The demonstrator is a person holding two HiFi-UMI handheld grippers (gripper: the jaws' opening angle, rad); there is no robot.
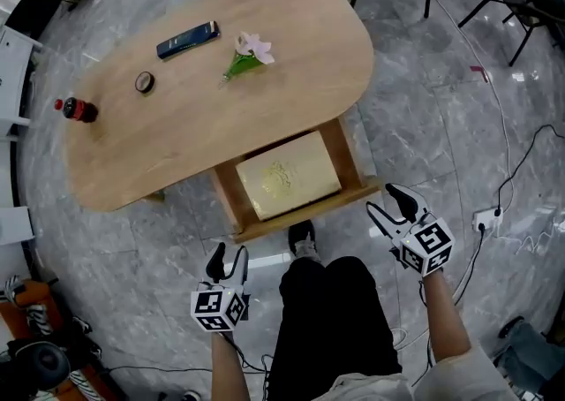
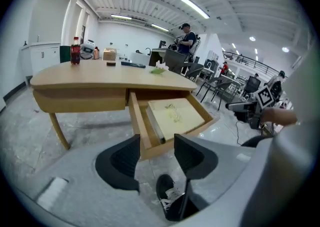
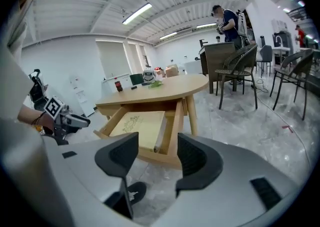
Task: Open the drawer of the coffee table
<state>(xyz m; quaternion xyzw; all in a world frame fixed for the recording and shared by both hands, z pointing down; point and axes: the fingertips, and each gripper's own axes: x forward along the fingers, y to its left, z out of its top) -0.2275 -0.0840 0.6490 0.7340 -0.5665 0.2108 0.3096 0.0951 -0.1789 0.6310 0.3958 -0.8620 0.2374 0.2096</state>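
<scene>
— Table [image 1: 265, 64] fills the upper middle of the head view. Where's the drawer?
— Drawer [image 1: 327, 204] juts from its near edge at frame centre, well open, with a pale box [image 1: 287, 176] inside.
— Which way does it run?
— Down-frame, leaning slightly right, with the front board facing the person. It's probably stiff wood that slides straight. Best hold is mid-span on the front board's top edge.
— Grippers?
— Left gripper [image 1: 228, 260], lower left: jaws apart, empty. Right gripper [image 1: 382, 199], just right of the front board: spread, empty.

Forearms reach forward either side of the legs, left gripper [image 1: 227, 260] and right gripper [image 1: 385, 202] both empty, jaws apart.
</scene>
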